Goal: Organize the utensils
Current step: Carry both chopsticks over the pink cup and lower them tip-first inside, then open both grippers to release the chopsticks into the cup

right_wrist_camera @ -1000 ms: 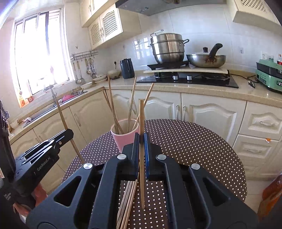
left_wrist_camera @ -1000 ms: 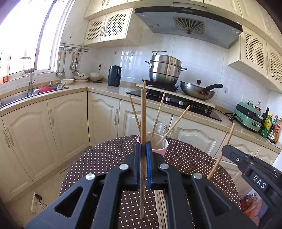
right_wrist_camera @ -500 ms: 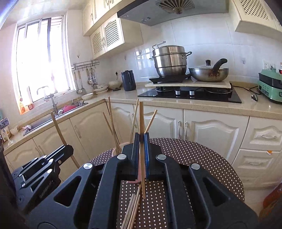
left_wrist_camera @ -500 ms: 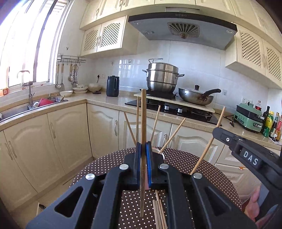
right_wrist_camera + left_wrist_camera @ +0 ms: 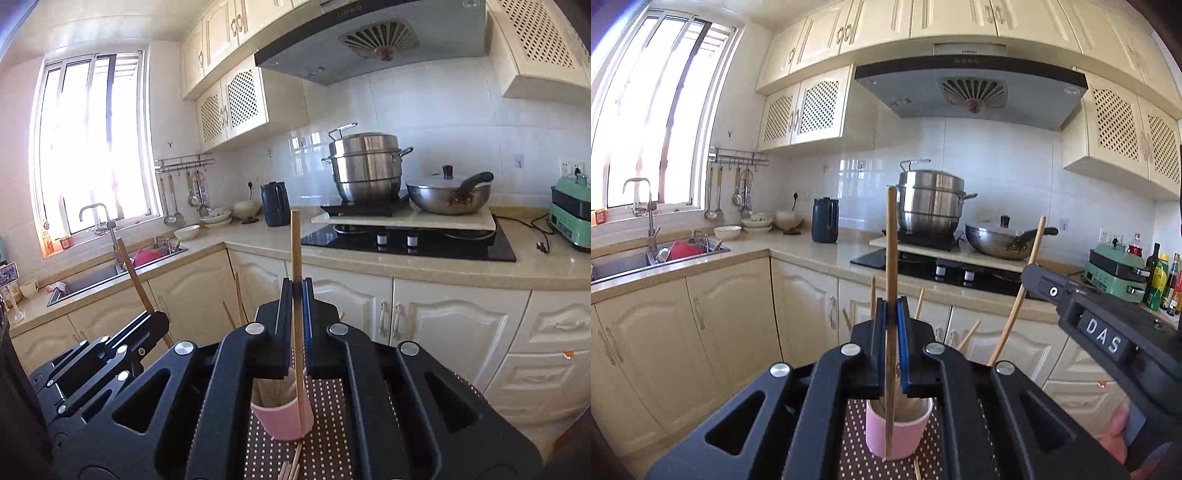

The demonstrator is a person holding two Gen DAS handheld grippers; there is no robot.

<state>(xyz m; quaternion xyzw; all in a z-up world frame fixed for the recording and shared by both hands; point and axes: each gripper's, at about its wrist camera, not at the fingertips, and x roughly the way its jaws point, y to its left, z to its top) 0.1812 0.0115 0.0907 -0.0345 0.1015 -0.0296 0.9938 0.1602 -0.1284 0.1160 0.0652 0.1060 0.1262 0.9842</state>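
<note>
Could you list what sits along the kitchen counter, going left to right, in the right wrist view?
Faucet → sink → white bowl → dark kettle → stacked steel pot → lidded wok → green appliance.

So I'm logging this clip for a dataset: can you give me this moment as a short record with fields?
setting: kitchen, dotted tablecloth
left gripper: shut on one chopstick, held upright
right gripper: shut on another chopstick, held upright
pink cup: on the table, several chopsticks standing inside
loose chopsticks: lying on the cloth near the cup
</note>
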